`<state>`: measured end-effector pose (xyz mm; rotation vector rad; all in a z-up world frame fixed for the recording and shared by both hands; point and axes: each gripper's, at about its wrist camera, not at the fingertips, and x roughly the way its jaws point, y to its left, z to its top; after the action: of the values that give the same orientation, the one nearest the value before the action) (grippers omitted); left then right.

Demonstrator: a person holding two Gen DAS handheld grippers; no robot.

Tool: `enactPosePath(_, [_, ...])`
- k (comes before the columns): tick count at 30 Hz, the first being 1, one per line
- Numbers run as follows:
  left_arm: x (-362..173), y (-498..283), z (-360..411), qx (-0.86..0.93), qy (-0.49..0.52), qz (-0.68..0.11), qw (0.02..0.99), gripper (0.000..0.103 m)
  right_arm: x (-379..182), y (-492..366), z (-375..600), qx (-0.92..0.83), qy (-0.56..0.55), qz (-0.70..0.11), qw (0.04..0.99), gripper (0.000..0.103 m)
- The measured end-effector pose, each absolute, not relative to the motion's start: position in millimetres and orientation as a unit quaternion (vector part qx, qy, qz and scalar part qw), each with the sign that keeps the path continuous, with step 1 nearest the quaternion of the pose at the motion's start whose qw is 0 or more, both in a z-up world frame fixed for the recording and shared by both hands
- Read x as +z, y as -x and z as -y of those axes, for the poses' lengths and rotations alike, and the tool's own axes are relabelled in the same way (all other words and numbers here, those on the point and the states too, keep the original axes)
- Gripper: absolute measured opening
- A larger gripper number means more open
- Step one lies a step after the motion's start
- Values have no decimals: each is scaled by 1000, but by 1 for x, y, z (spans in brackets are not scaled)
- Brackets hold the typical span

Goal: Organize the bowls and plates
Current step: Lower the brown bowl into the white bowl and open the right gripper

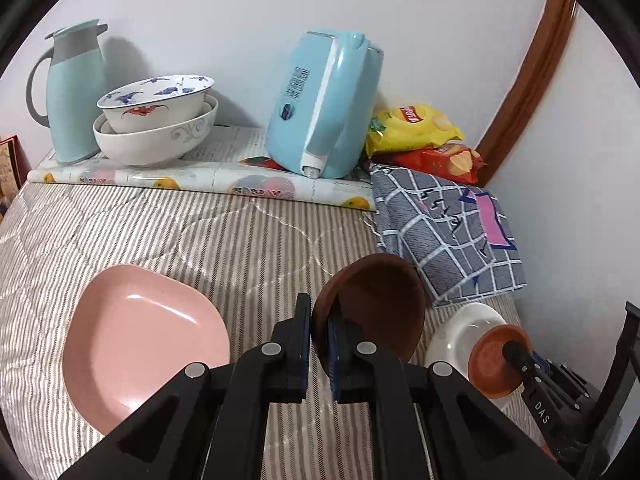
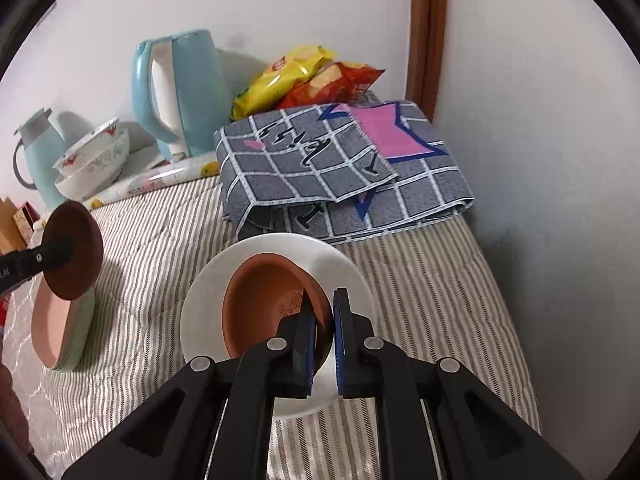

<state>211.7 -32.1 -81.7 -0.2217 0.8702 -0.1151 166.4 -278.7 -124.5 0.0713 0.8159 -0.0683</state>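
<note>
My left gripper [image 1: 319,320] is shut on the rim of a dark brown bowl [image 1: 376,304] and holds it tilted above the striped bed cover, just right of a pink plate [image 1: 140,344]. In the right wrist view that bowl [image 2: 74,250] hangs over the pink plate [image 2: 52,320], which lies on a pale green one. My right gripper [image 2: 324,312] is shut on the rim of a terracotta bowl [image 2: 268,304] resting on a white plate [image 2: 344,276]. The left wrist view shows this terracotta bowl [image 1: 496,364] and white plate [image 1: 460,328] at lower right.
Two nested white patterned bowls [image 1: 156,120] stand at the back left beside a teal jug [image 1: 68,92]. A blue kettle [image 1: 328,100], snack bags [image 1: 416,128] and a folded grey checked cloth [image 1: 448,232] lie at the back right. A wall [image 2: 540,160] is close on the right.
</note>
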Motion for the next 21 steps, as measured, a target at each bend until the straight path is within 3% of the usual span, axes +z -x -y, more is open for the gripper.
enactPosePath(21, [-94,-227,31,-57,109,-429,895,8,-151,-193,268,-27,-20,-444,895,8])
